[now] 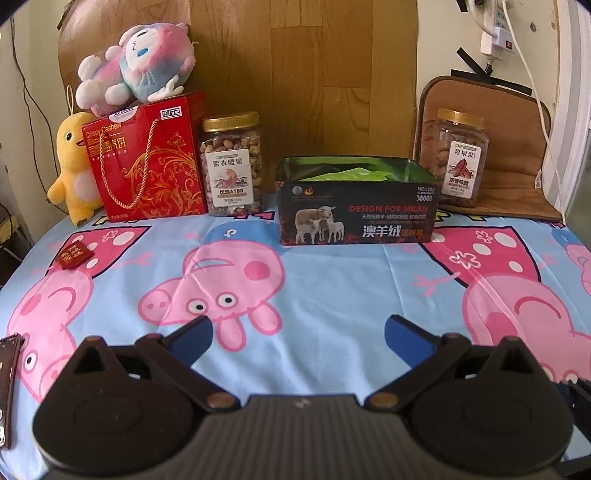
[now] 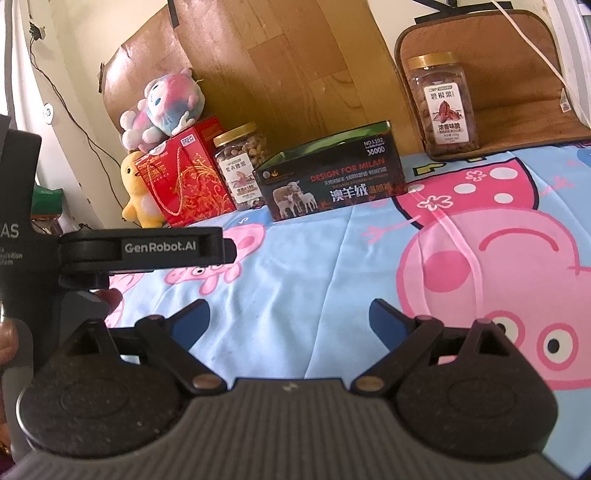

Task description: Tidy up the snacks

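While both grippers gape, a rectangular metal tin [image 1: 356, 218] holds glossy green packets [image 1: 347, 174].

Pink-and-blue plush toy [image 1: 135, 62] lying atop the red box, yellow duck plush [image 1: 72, 164] standing just beside that box at the far left, brown cushion [image 1: 517, 147] leaning against the wall at right, cartoon-pig cloth [image 1: 332, 295] covering the desk, white power strip [image 1: 496, 31] hanging on the wall.
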The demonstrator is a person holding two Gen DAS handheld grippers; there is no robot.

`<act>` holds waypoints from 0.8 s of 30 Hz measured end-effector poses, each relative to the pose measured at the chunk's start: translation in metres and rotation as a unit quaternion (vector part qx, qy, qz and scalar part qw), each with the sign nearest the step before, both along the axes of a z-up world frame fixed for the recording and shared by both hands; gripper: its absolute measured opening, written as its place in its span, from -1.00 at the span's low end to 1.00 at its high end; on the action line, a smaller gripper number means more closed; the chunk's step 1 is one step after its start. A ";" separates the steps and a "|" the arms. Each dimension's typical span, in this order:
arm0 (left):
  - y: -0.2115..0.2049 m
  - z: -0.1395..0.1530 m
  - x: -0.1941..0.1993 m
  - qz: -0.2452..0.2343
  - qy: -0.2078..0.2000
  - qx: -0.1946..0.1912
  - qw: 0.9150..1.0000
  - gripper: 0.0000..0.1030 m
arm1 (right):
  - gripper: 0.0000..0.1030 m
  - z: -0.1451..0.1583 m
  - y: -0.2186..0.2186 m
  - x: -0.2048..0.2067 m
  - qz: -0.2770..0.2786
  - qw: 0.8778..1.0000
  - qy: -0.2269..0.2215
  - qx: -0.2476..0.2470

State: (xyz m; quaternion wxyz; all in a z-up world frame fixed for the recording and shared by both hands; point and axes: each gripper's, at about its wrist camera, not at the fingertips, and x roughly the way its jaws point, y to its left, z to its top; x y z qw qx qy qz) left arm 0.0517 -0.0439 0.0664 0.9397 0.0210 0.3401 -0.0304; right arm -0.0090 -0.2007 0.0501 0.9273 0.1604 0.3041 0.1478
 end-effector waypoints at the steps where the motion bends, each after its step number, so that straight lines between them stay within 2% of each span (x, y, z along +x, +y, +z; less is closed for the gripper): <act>1: 0.001 0.000 0.000 0.000 -0.001 -0.001 1.000 1.00 | 0.84 0.000 0.000 0.000 0.000 1.000 0.000 0.000; 24: 0.005 -0.001 -0.001 0.003 0.000 -0.004 1.000 1.00 | 0.84 0.000 0.001 0.000 -0.002 1.000 0.000 -0.002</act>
